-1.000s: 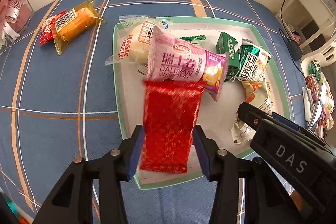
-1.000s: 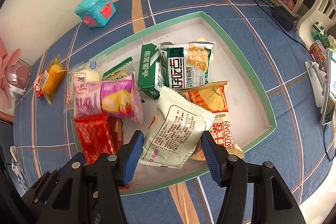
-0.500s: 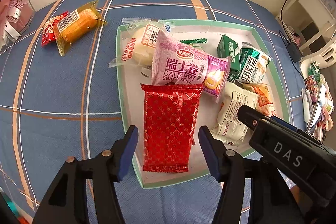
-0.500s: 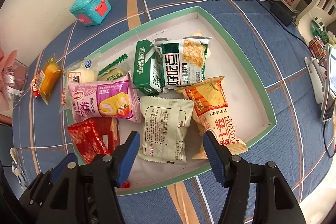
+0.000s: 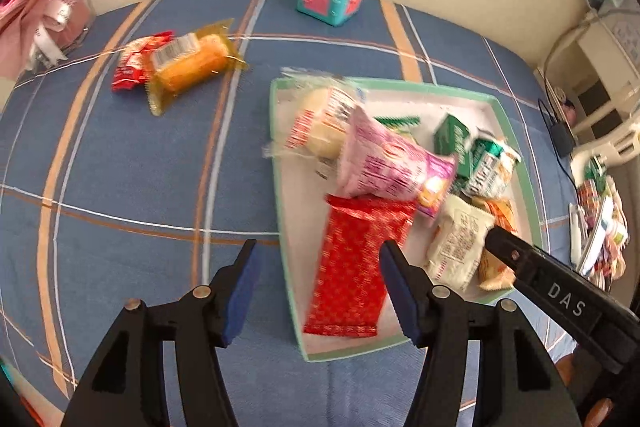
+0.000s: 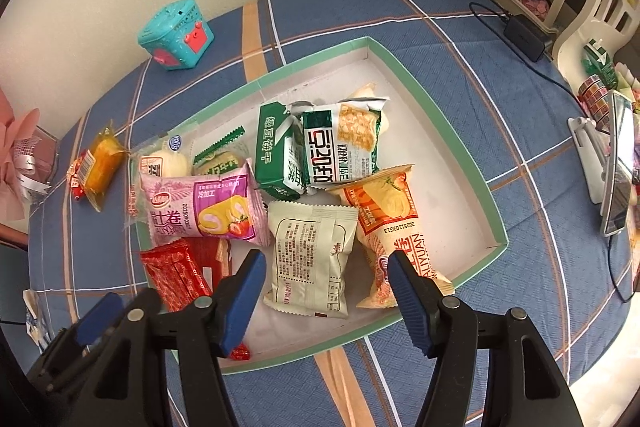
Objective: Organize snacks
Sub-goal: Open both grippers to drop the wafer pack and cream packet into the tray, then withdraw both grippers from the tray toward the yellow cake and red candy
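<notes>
Blue plaid cloth [image 5: 132,163] covers the surface. Low in frame, the left gripper [image 5: 318,289] gapes empty, having just widened; the right gripper [image 6: 324,301] likewise. Just above lies the red packet [image 5: 352,267] in the green-rimmed tray [image 6: 436,115]. Upper left, an orange snack [image 5: 192,63] lies outside.

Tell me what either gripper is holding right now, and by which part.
Nothing is held. Left gripper and right gripper both stand open above the tray.
</notes>
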